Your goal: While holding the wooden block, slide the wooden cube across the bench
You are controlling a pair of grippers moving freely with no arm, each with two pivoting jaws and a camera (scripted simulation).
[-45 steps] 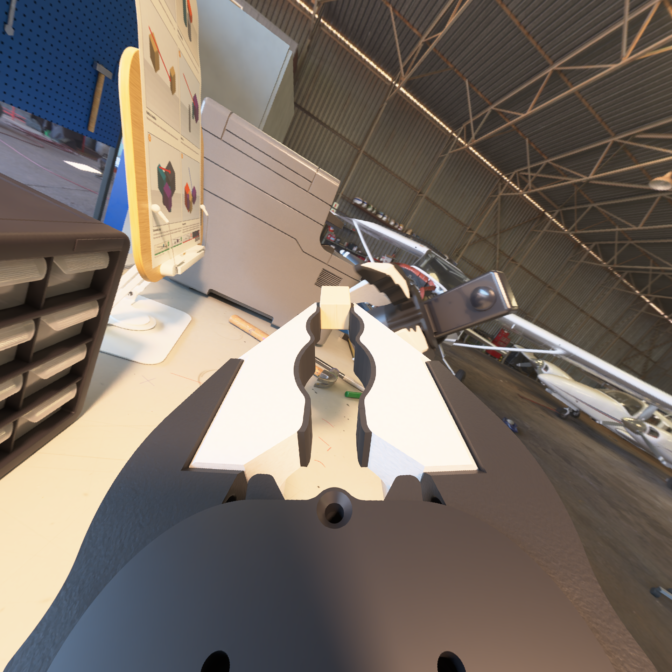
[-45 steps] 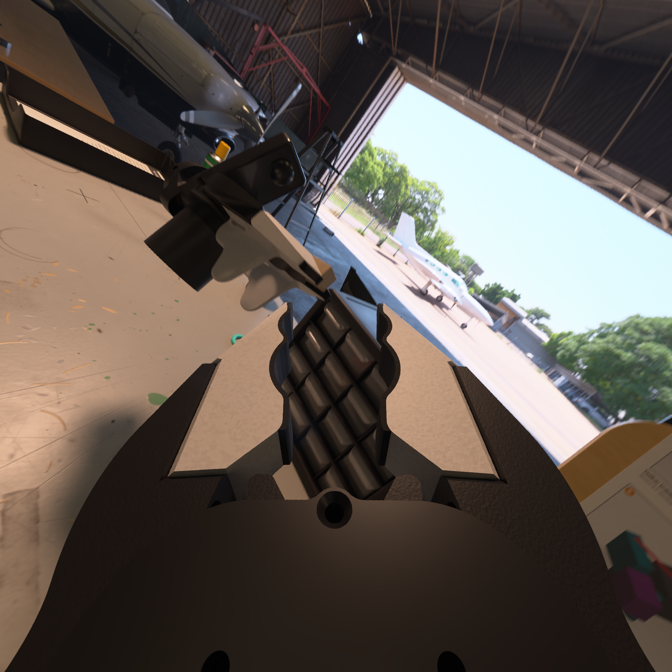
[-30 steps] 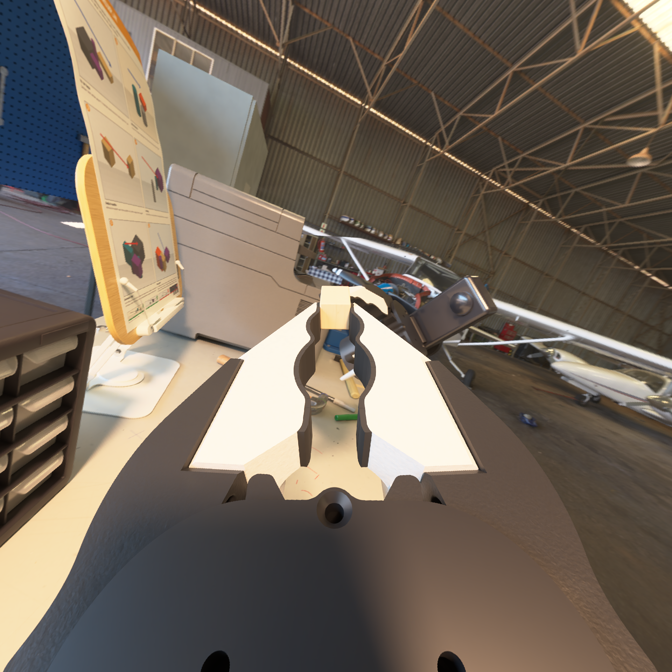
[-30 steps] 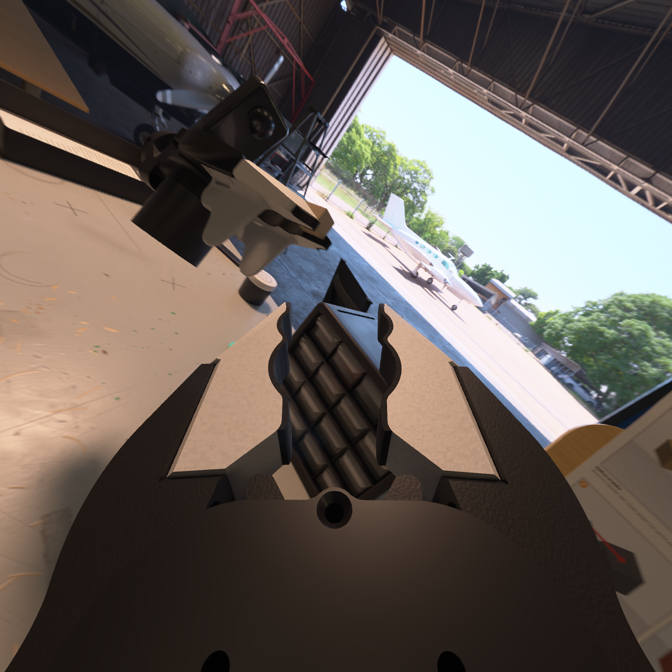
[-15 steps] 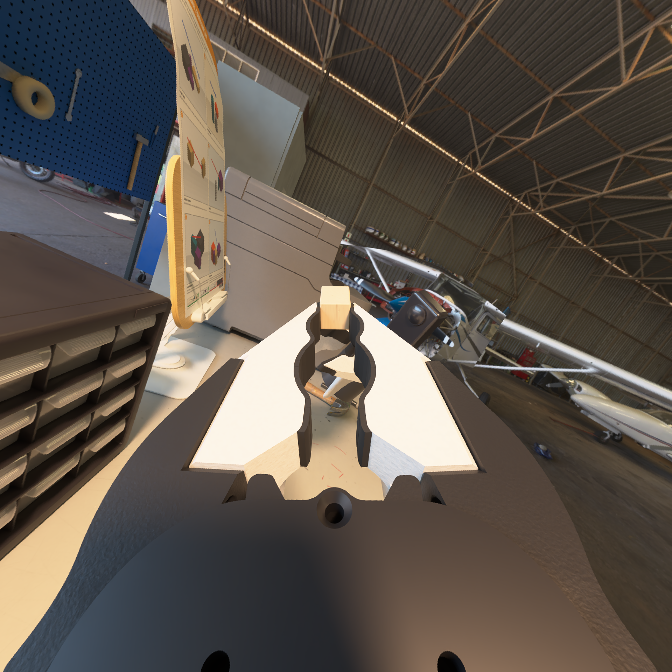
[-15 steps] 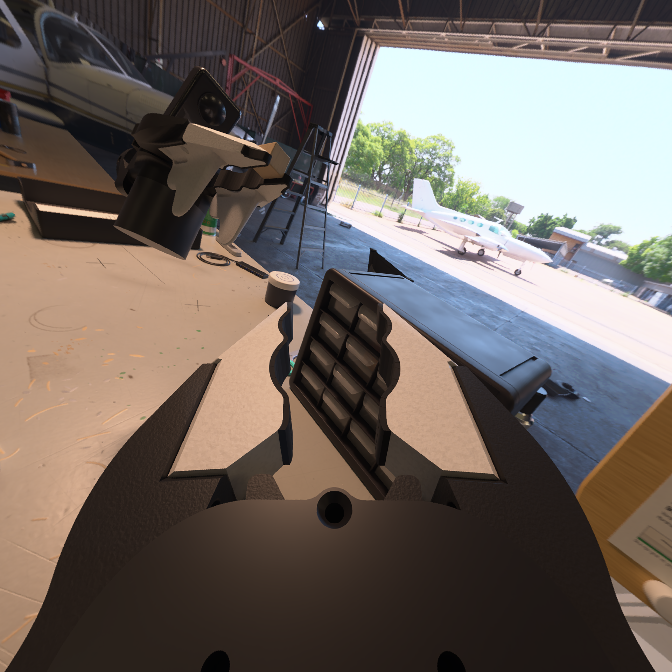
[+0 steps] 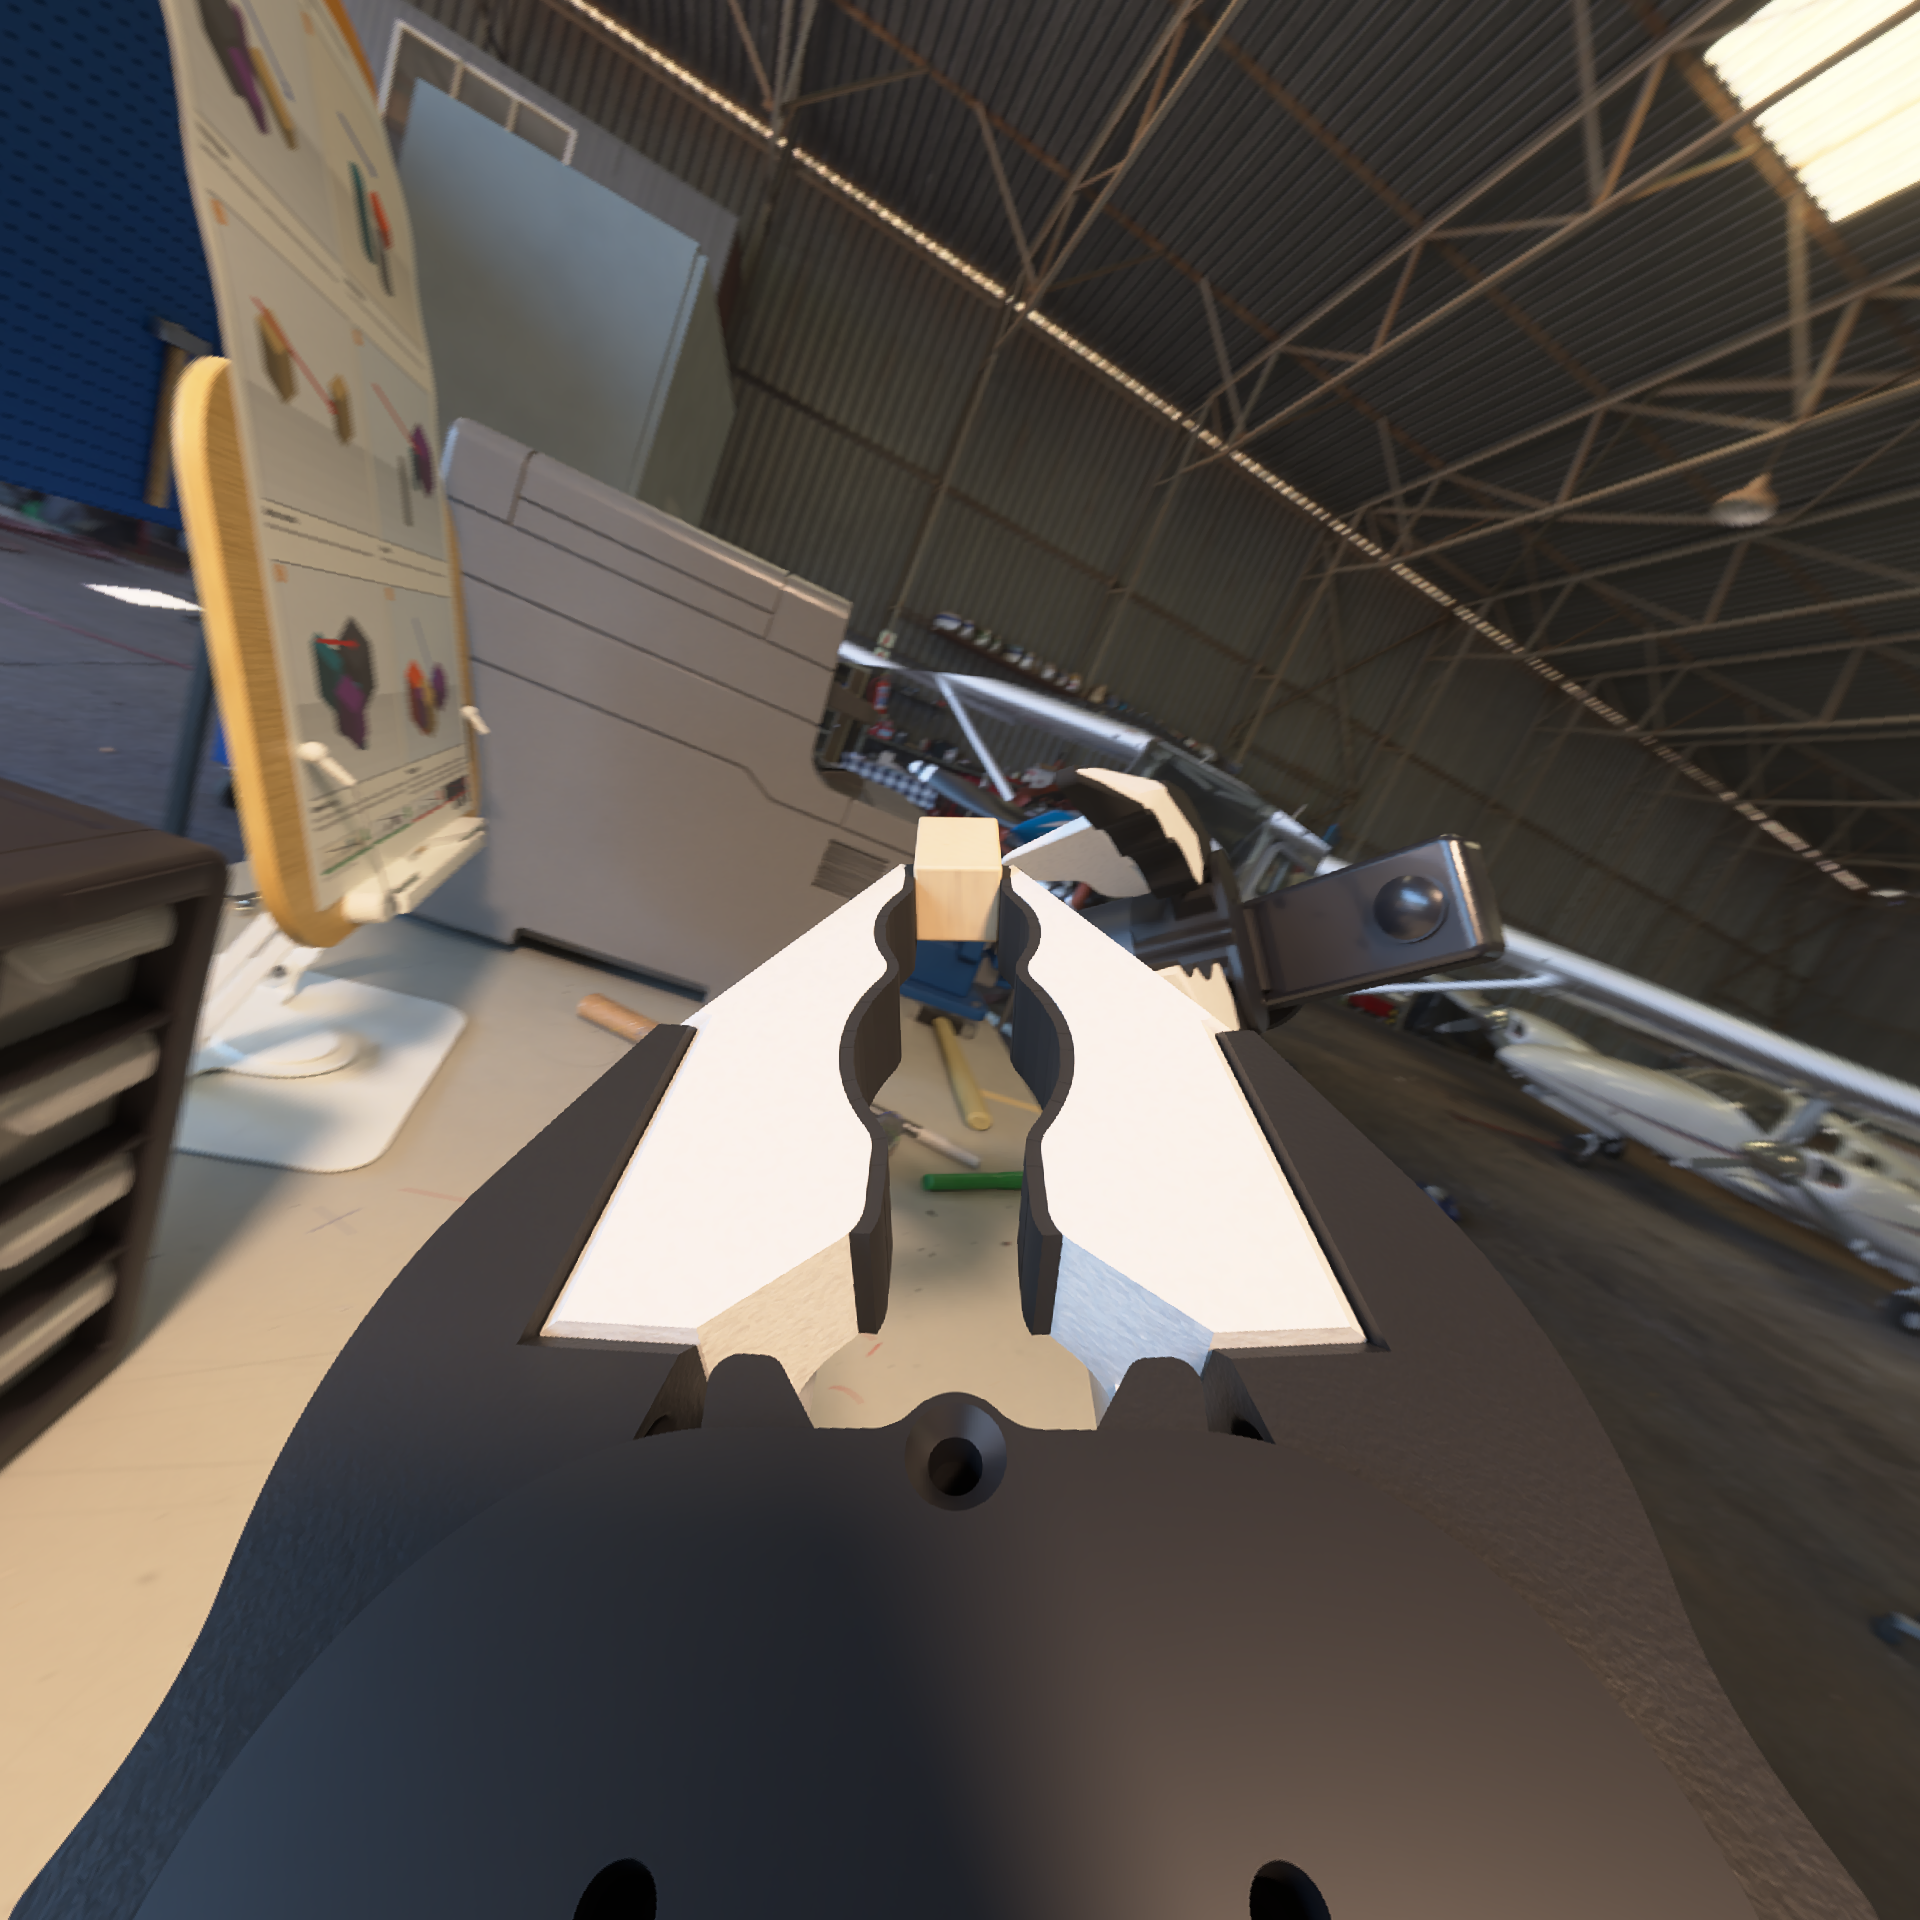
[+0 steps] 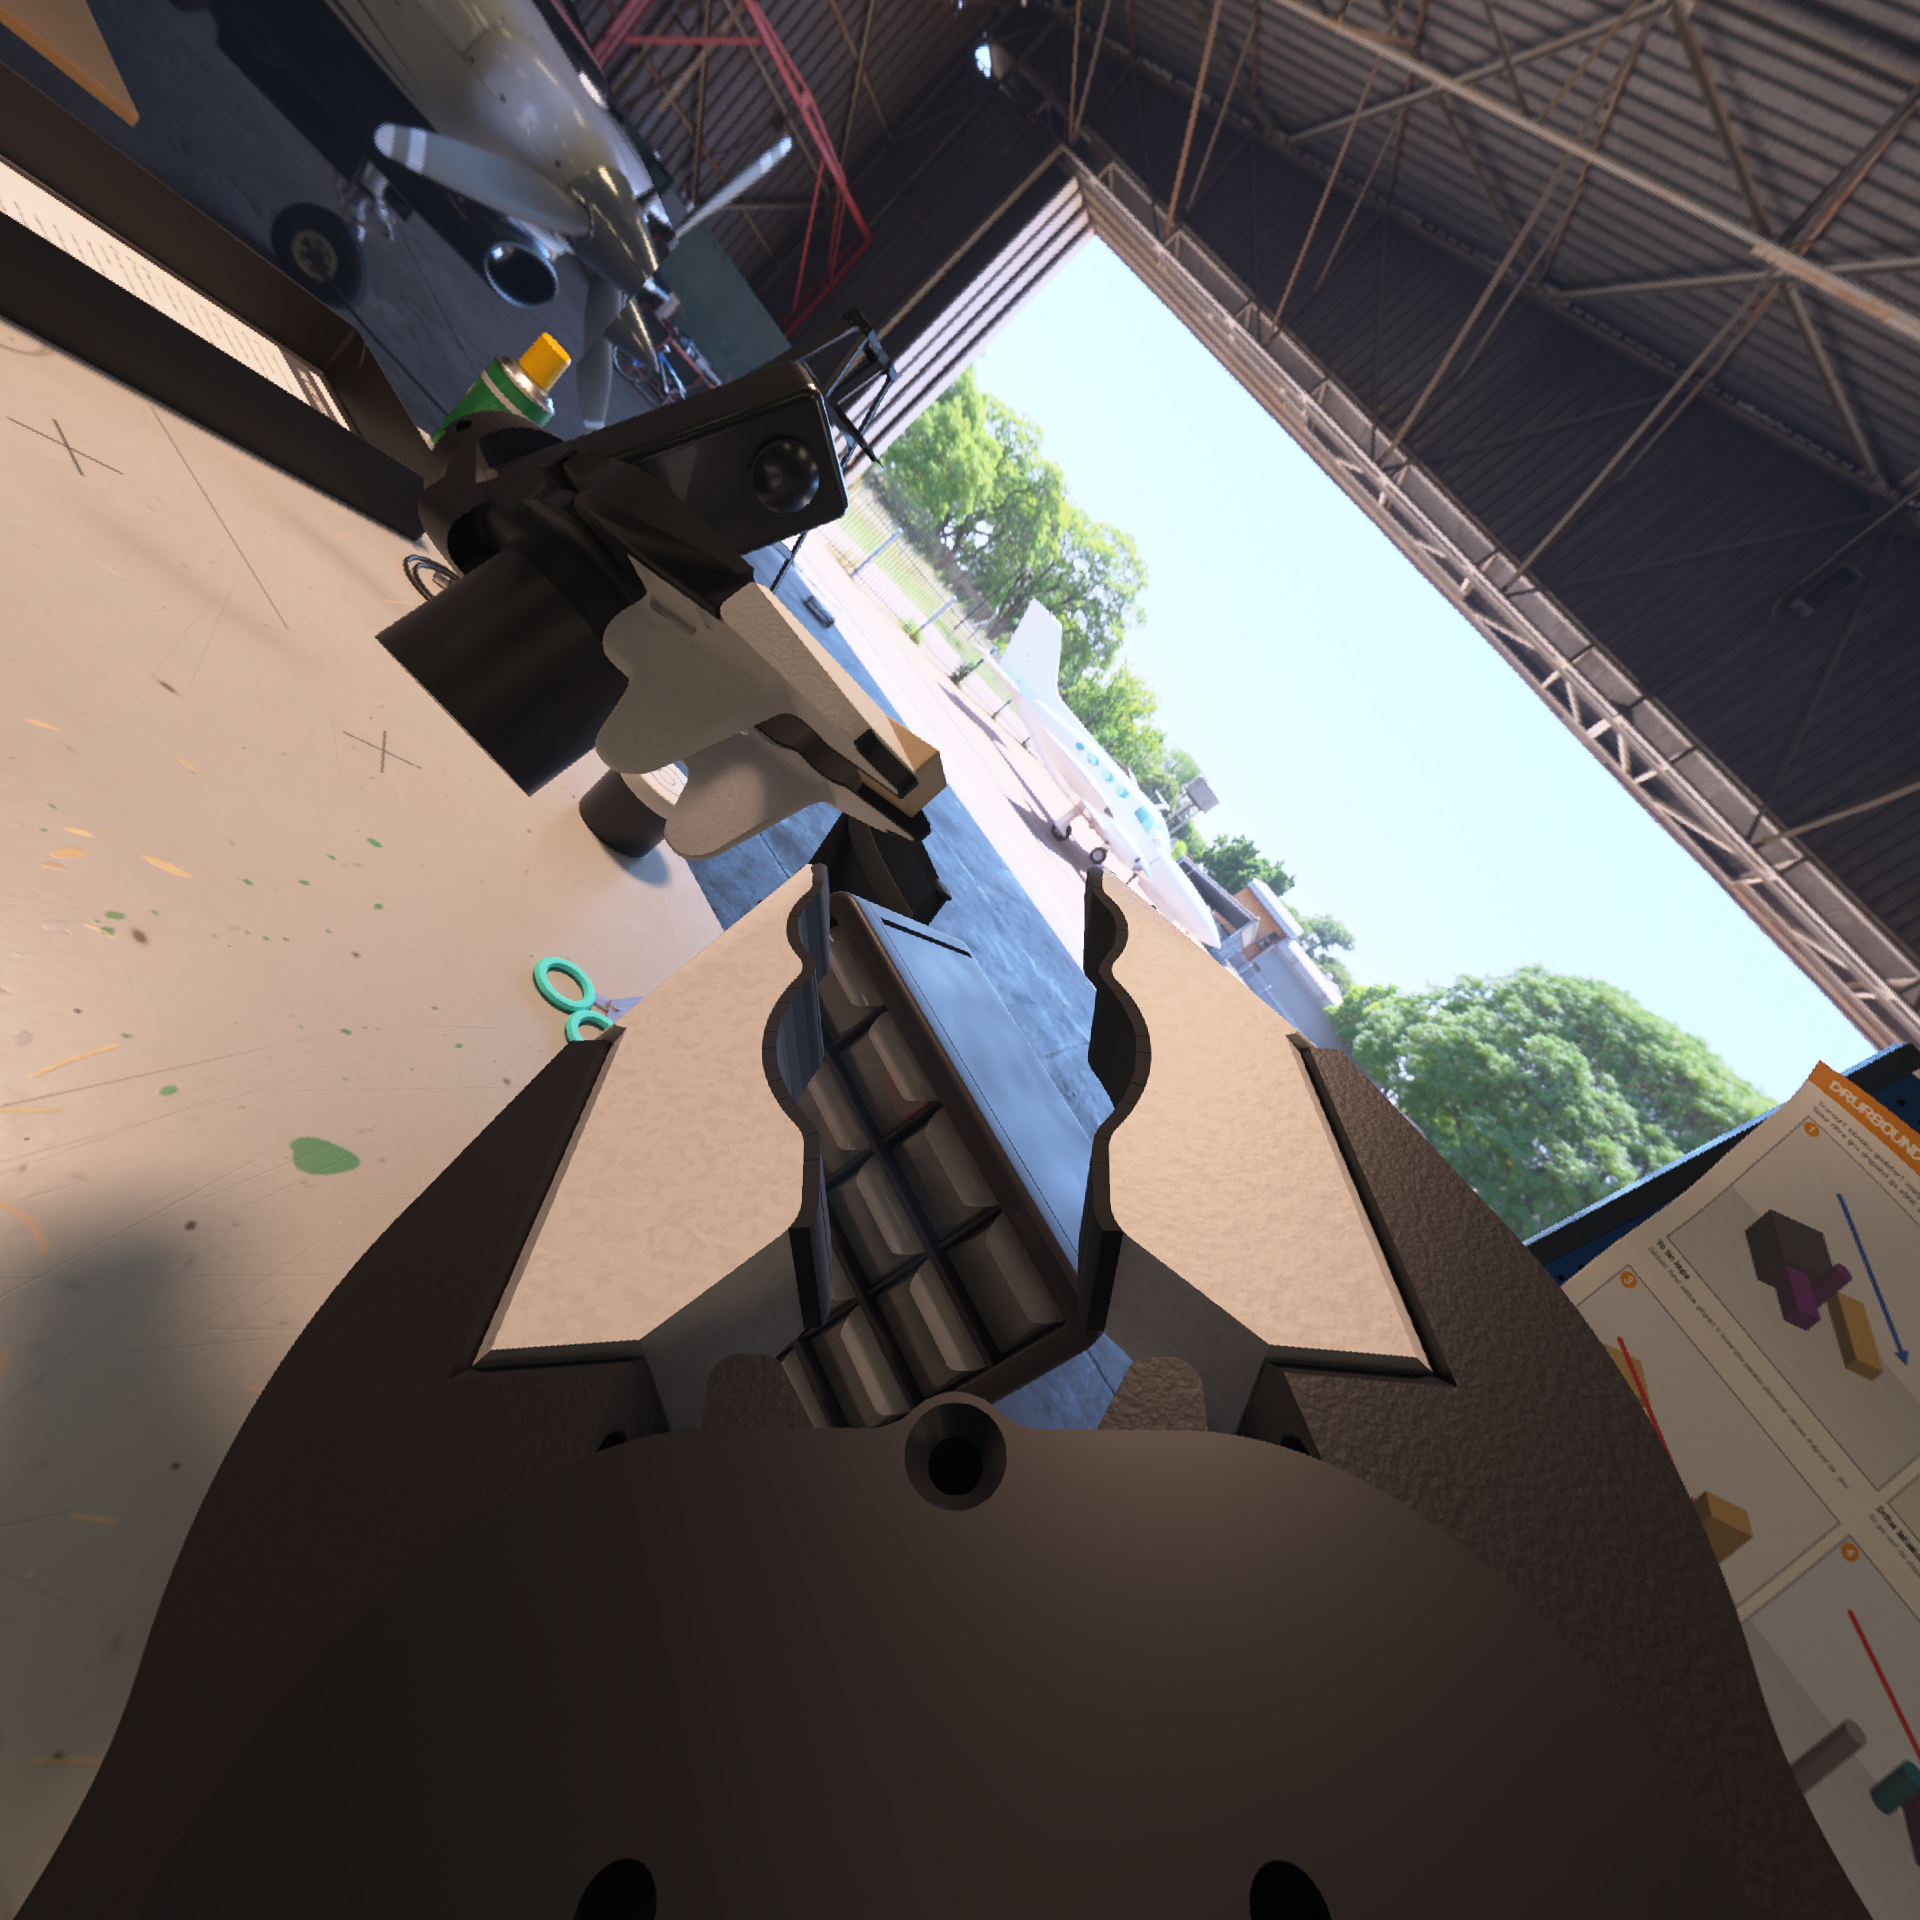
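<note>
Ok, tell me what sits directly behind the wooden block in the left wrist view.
Right behind the wooden block are the right gripper, open, and part of the grey cabinet. Below it shows something blue; the block and fingers cover the rest.

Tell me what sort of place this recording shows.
Likely a workbench inside an aircraft hangar: small planes parked nearby, trussed metal roof, and a pegboard with hanging tools.

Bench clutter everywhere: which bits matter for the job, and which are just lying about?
In use:
- wooden block, held in the left gripper
- right gripper, jaws open, empty
- bench

Lying about:
- green scissors
- spray can
- drawer cabinet
- instruction board
- printer
</note>
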